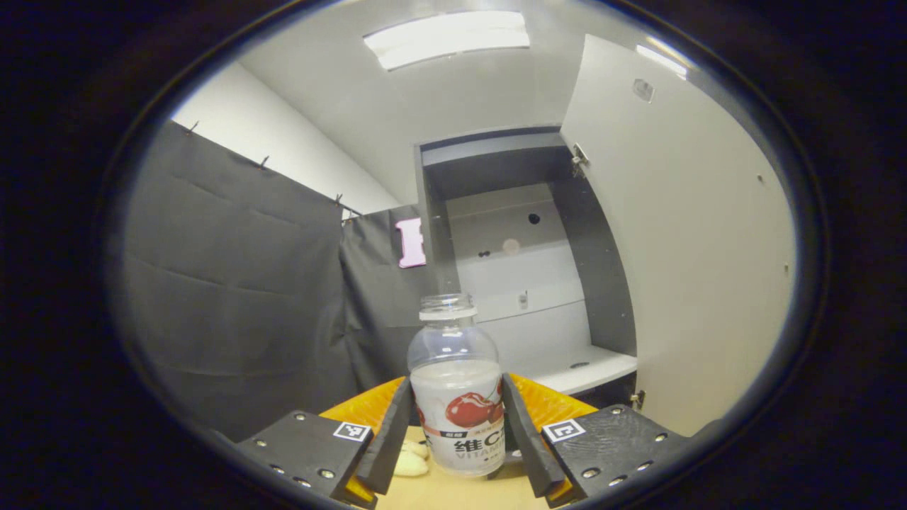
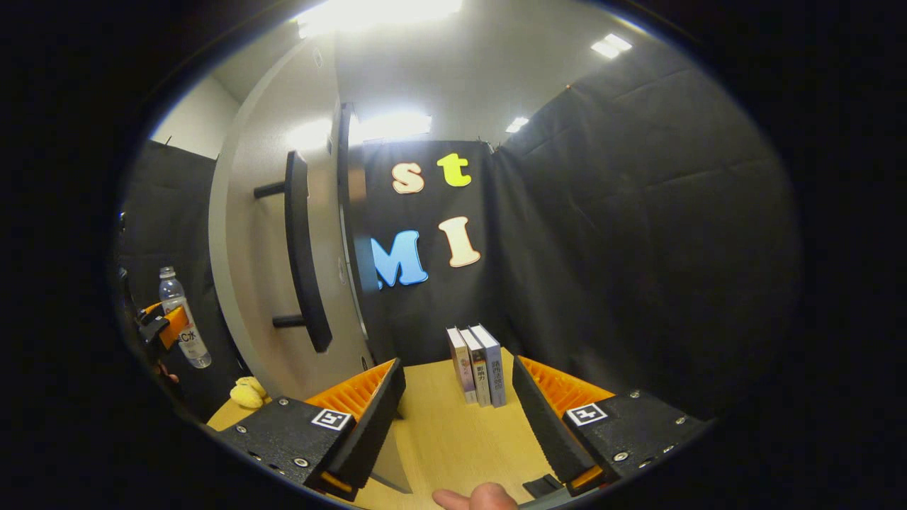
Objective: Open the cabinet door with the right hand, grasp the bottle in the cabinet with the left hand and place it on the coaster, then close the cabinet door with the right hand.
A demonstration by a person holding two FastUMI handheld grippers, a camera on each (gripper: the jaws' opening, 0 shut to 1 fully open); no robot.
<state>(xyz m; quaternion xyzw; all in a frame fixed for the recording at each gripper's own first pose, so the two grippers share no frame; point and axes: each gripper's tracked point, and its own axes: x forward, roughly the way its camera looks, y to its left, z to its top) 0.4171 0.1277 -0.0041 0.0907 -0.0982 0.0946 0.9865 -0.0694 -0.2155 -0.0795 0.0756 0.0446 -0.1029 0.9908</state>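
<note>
Clear glossy plastic bottle (image 1: 457, 386), matt wood-grain table (image 2: 453, 439)

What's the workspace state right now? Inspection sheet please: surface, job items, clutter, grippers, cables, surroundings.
Surface: light wooden table.
Job's things: bottle upright, out of the cabinet, held above the table; cabinet door open; coaster not made out.
Clutter: three books standing upright; small yellow object on the table.
Grippers: left gripper closed on the bottle; right gripper open, holding nothing, beside the door's handle.
Cables: nothing seen.
Surroundings: black cloth walls, ceiling lights.
</note>
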